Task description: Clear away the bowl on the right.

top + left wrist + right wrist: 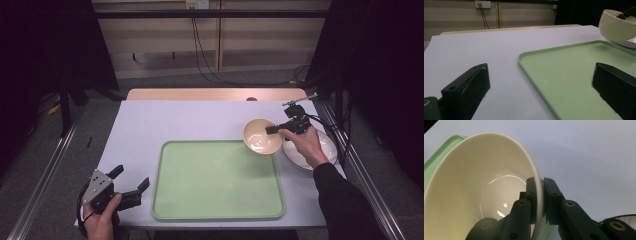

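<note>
The right gripper (272,129) clamps the thin rim of a glossy cream bowl (261,136), lifted and tilted between a smooth rounded-corner green tray (217,208) and a white plate (327,145); the left gripper (131,181) rests with jaws spread wide, empty, on the matte white tabletop

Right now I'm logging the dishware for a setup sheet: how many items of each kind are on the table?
Bowls: 1, the cream bowl, gripped at its rim by the right gripper
Plates: 1, the white plate
Trays: 1, the green tray
Total: 3
</note>
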